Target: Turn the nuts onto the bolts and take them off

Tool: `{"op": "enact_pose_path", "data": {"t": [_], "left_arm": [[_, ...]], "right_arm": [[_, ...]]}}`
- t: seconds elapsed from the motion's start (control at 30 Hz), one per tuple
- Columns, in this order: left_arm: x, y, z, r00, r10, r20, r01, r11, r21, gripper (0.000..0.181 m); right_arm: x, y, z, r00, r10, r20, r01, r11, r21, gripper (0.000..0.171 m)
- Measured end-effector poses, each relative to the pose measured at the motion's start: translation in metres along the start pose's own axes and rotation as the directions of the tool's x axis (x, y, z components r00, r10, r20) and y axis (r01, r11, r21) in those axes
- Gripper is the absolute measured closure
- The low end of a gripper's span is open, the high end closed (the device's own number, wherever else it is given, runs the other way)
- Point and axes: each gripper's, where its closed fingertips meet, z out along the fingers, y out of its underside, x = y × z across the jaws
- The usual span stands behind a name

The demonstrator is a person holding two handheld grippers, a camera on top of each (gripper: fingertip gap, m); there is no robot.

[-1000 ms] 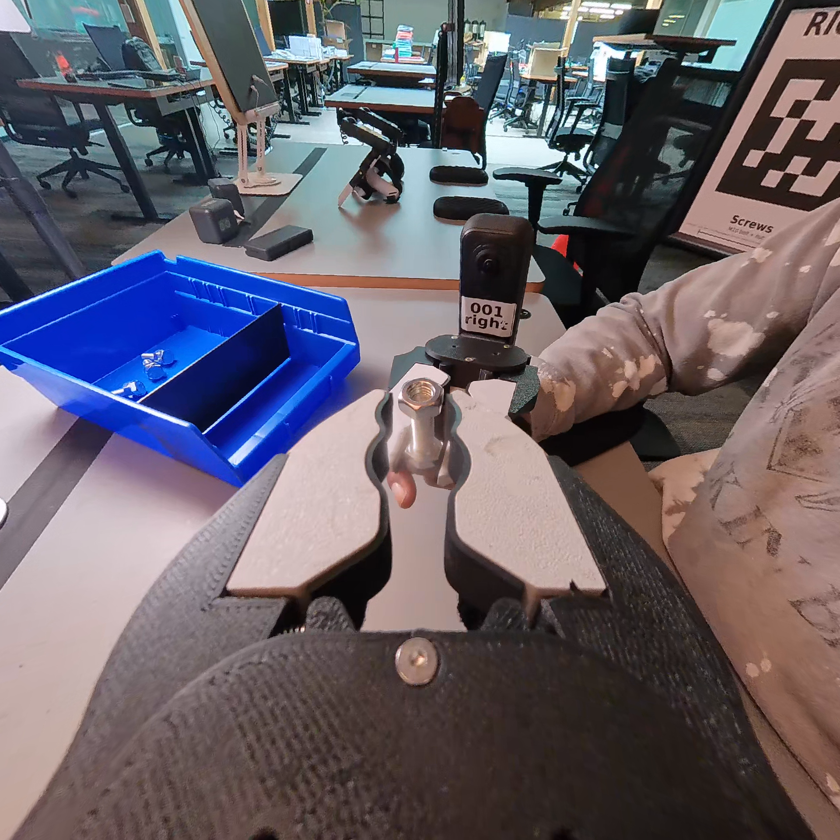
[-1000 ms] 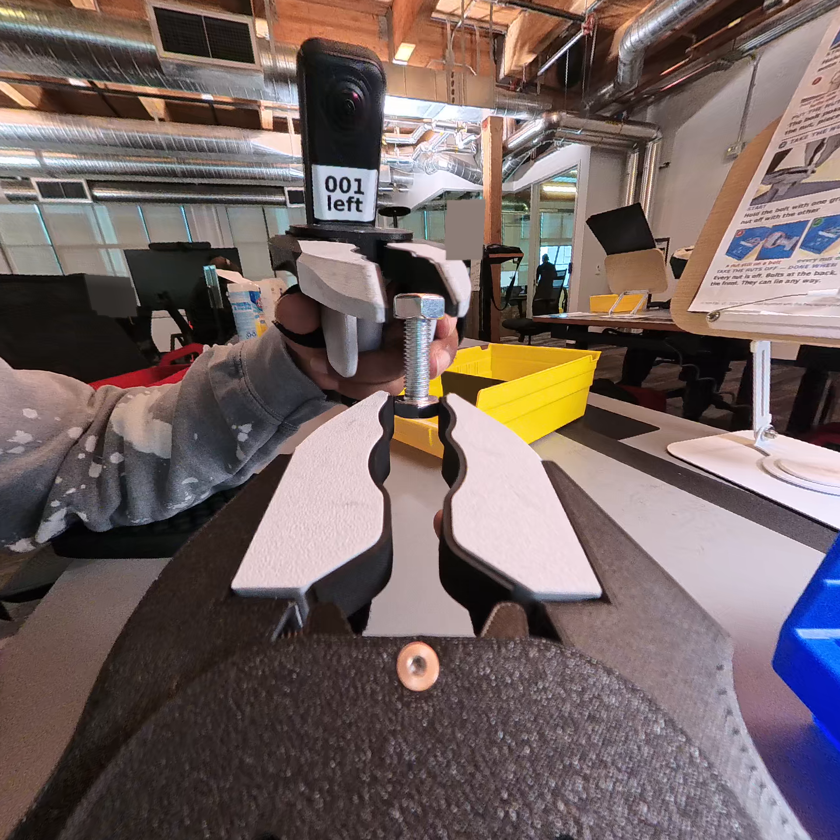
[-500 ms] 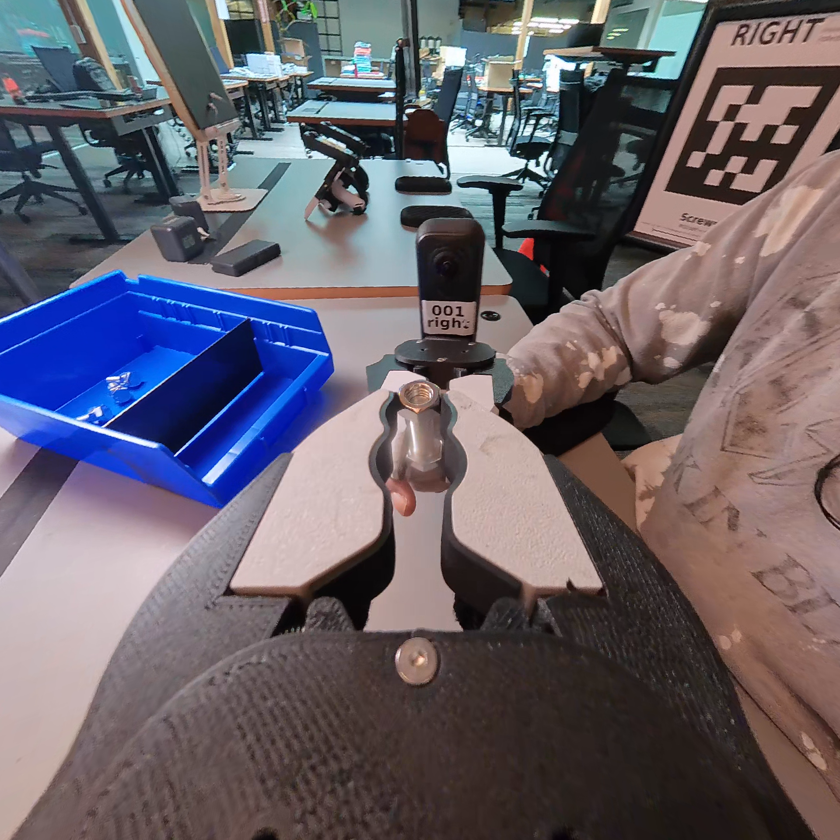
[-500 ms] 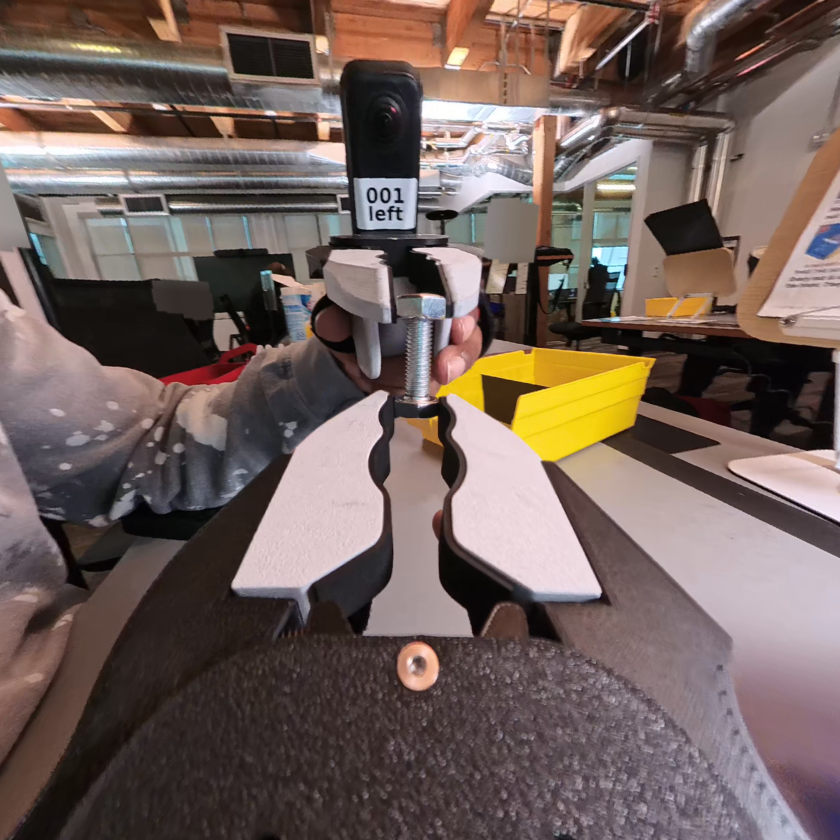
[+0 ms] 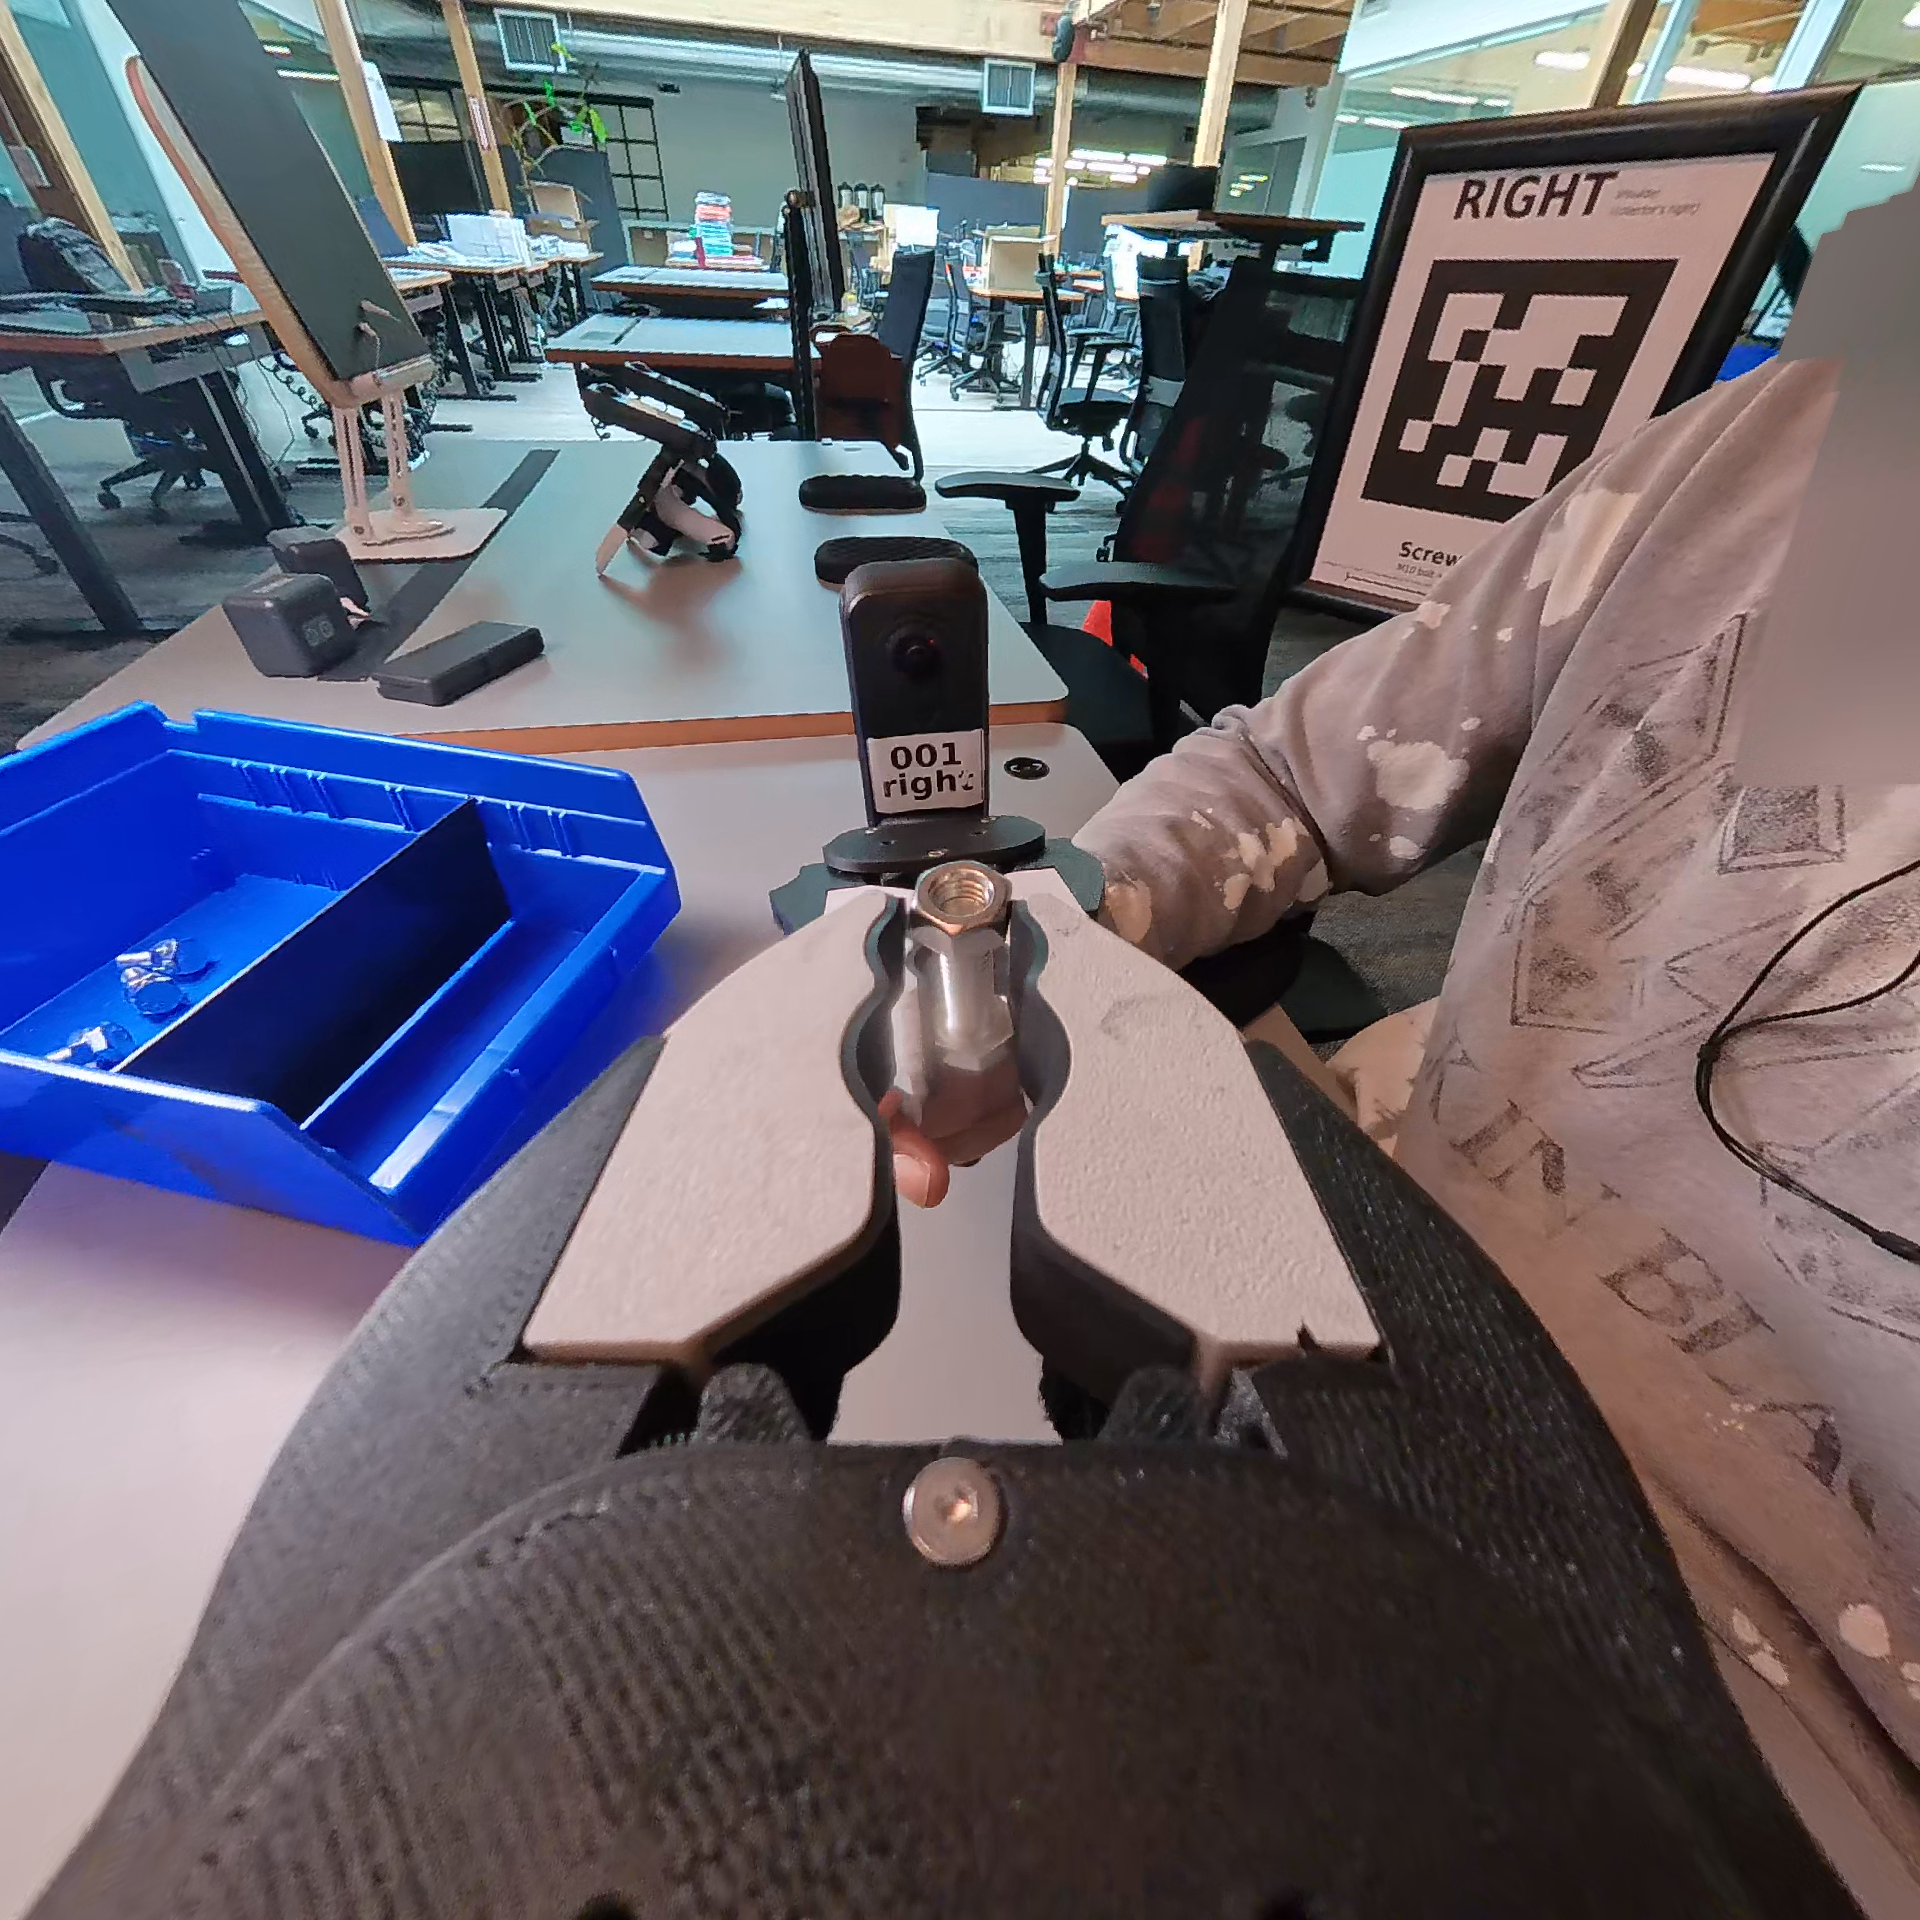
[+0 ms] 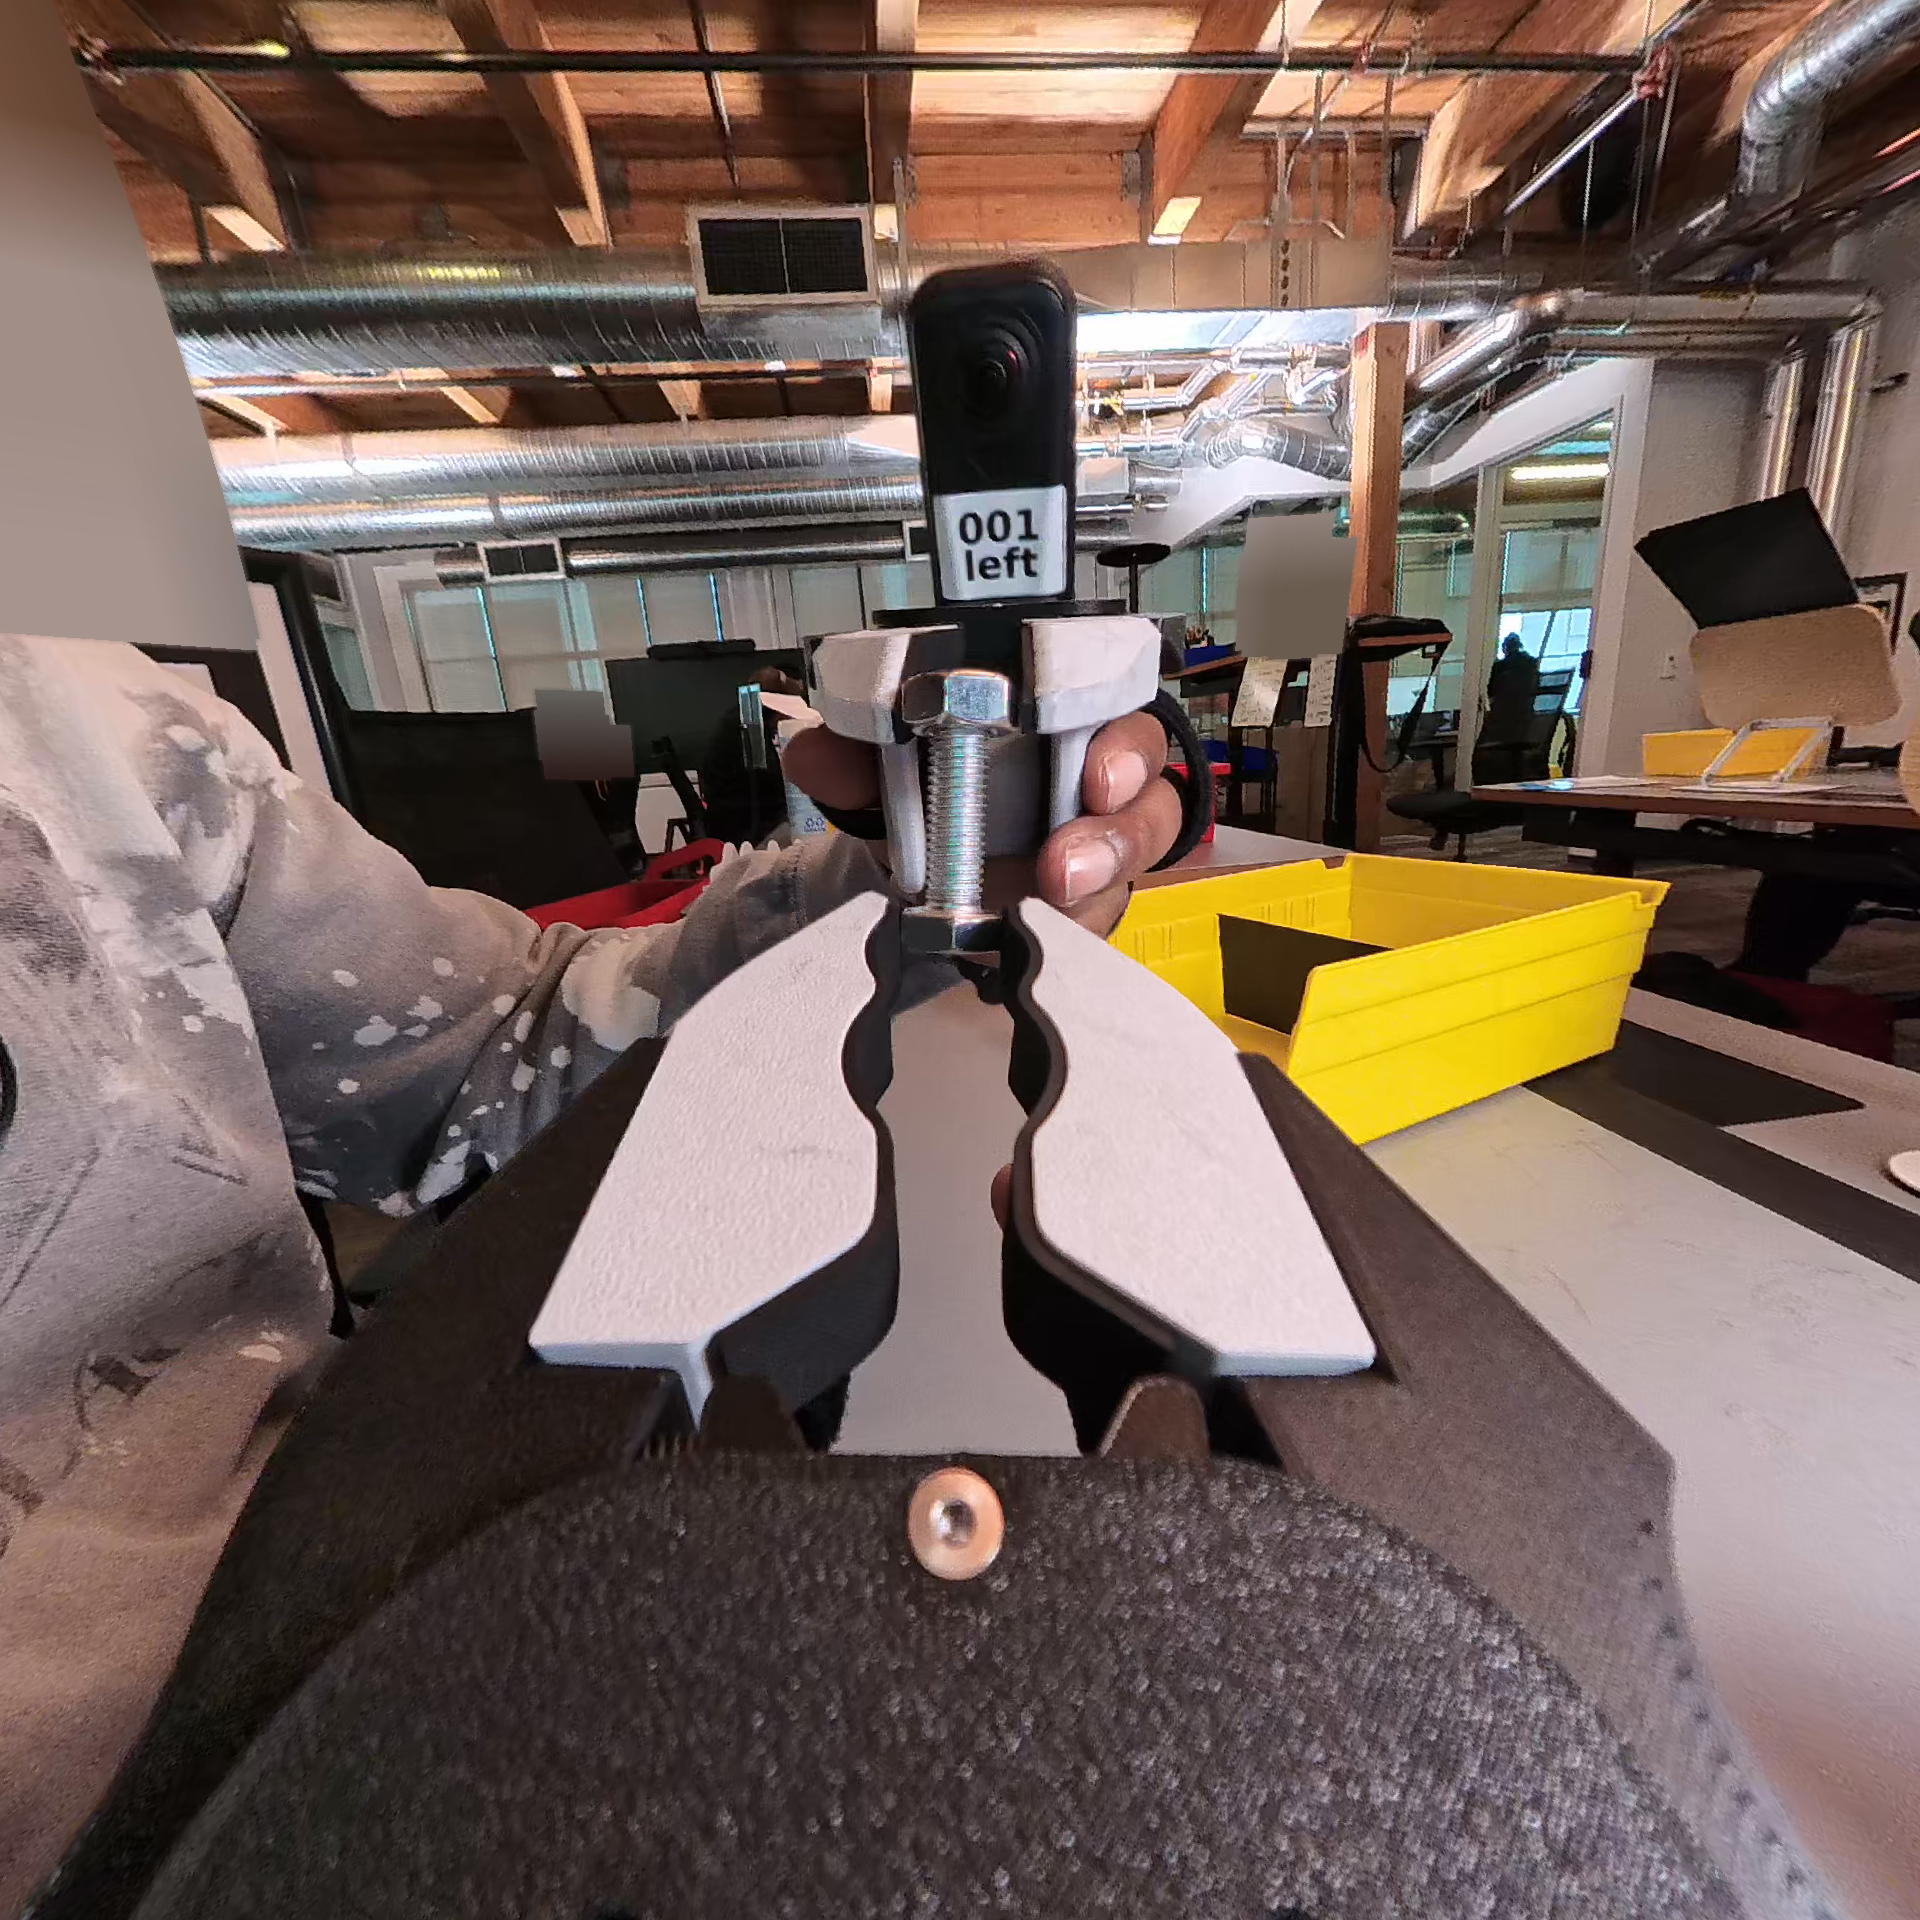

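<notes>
The left gripper (image 5: 954,935) still clamps the bolt (image 6: 958,800) head; the right gripper (image 6: 951,930) still pinches the nut (image 5: 958,902), both now raised.

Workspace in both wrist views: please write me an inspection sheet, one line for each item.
Surface: grey table with a dark stripe.
Job's things: bolt with nut at its tip; blue bin holding small metal parts; yellow bin.
Clutter: black boxes on the neighbouring table.
Grippers: left gripper shut on the bolt's head; right gripper shut on the nut.
Cables: thin black cord over the sweatshirt.
Surroundings: office desks, chairs, framed sign.
</notes>
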Motion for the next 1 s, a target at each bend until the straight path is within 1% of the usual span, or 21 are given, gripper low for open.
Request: {"op": "enact_pose_path", "data": {"t": [0.2,0.23,0.3,0.33,0.43,0.57,0.63,0.67,0.7,0.73,0.77,0.8,0.9,1.0], "left_arm": [[0.002,-0.004,-0.003,1.000,0.001,-0.015,0.000,1.000,0.030,0.162],[0.000,-0.004,-0.004,1.000,0.002,-0.001,-0.002,1.000,0.031,0.163],[-0.016,-0.004,-0.009,0.996,-0.009,0.091,0.006,0.999,0.035,0.169],[-0.021,-0.005,-0.012,0.994,-0.030,0.109,0.024,0.998,0.054,0.167],[-0.019,-0.007,-0.014,0.995,-0.051,0.082,0.045,0.996,0.079,0.160],[-0.011,-0.011,-0.004,0.997,-0.056,0.051,0.051,0.994,0.098,0.152],[-0.016,-0.007,0.002,0.995,-0.056,0.084,0.048,0.995,0.090,0.152],[-0.021,-0.006,0.002,0.992,-0.061,0.107,0.051,0.995,0.090,0.148],[-0.022,-0.007,0.000,0.992,-0.085,0.092,0.075,0.991,0.114,0.146],[-0.026,-0.008,-0.003,0.989,-0.116,0.092,0.103,0.986,0.130,0.150],[-0.035,-0.007,-0.008,0.982,-0.125,0.141,0.105,0.985,0.139,0.155],[-0.039,-0.006,-0.011,0.980,-0.115,0.163,0.092,0.985,0.145,0.155],[-0.034,-0.010,-0.013,0.984,-0.129,0.124,0.107,0.980,0.170,0.153],[-0.022,-0.014,-0.007,0.991,-0.119,0.063,0.106,0.978,0.181,0.150]], "right_arm": [[-0.005,-0.007,-0.001,1.000,0.004,0.027,-0.005,0.999,0.035,0.153],[-0.006,-0.008,-0.001,0.999,0.006,0.032,-0.007,0.999,0.042,0.153],[-0.008,-0.011,-0.001,0.999,0.007,0.048,-0.010,0.999,0.054,0.153],[-0.009,-0.013,-0.001,0.999,0.004,0.050,-0.007,0.998,0.057,0.153],[-0.006,-0.014,-0.002,1.000,0.005,0.027,-0.007,0.998,0.062,0.153],[0.011,-0.009,-0.004,0.998,0.001,-0.068,0.001,0.999,0.032,0.153],[0.014,-0.008,-0.005,0.996,-0.002,-0.089,0.004,1.000,0.024,0.153],[0.012,-0.009,-0.005,0.997,-0.005,-0.081,0.008,1.000,0.030,0.153],[0.011,-0.011,-0.005,0.997,-0.009,-0.076,0.011,0.999,0.038,0.153],[0.009,-0.015,-0.006,0.998,-0.010,-0.066,0.013,0.998,0.057,0.153],[0.006,-0.019,-0.007,0.999,-0.010,-0.039,0.013,0.997,0.075,0.153],[0.003,-0.022,-0.007,1.000,-0.014,-0.024,0.016,0.997,0.080,0.153],[0.000,-0.027,-0.007,0.999,-0.032,-0.022,0.034,0.996,0.087,0.153],[0.007,-0.023,-0.008,0.998,-0.023,-0.054,0.027,0.997,0.074,0.153]]}}
